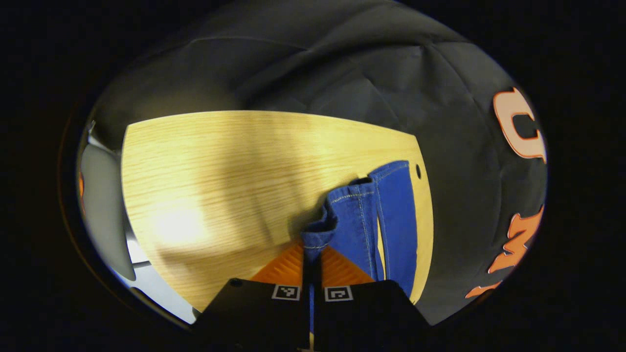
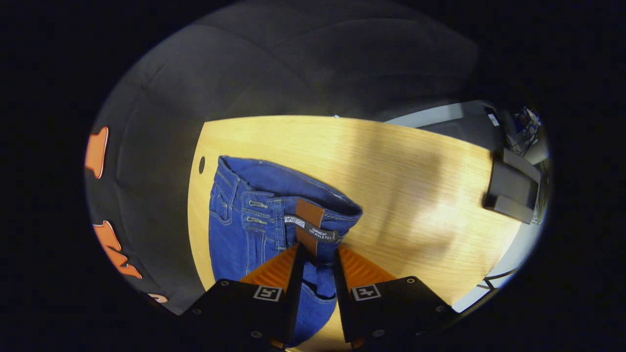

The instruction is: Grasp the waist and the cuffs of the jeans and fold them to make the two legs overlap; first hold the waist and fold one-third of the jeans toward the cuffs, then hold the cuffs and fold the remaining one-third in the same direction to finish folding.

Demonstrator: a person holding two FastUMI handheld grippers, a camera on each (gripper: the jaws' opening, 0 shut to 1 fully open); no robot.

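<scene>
Nearest the lens in the left gripper view, the left gripper point(image 1: 312, 256) was clenched on the jeans point(image 1: 376, 220), its two orange fingers point(image 1: 288, 269) pressed close together with a bunched cuff pinched between them. From that pinch the blue denim ran away across the table point(image 1: 220, 171), the leg lying flat toward the far right edge, beside a small dark hole point(image 1: 418, 171) in the wooden top. Left of the denim the tabletop was bare wood under a bright patch of light. In the right gripper view, the right gripper point(image 2: 317, 254) was grasping the same garment at the waist, its fingers set a little apart with the waistband and a brown leather patch point(image 2: 308, 220) held between them. The waistband stood raised off the wood at the grip, while the seat and belt loops point(image 2: 257, 204) spread to the left near the table edge. To the far right, a dark box-like object point(image 2: 511, 188) sat at the table's rim; what it was could not be told.
</scene>
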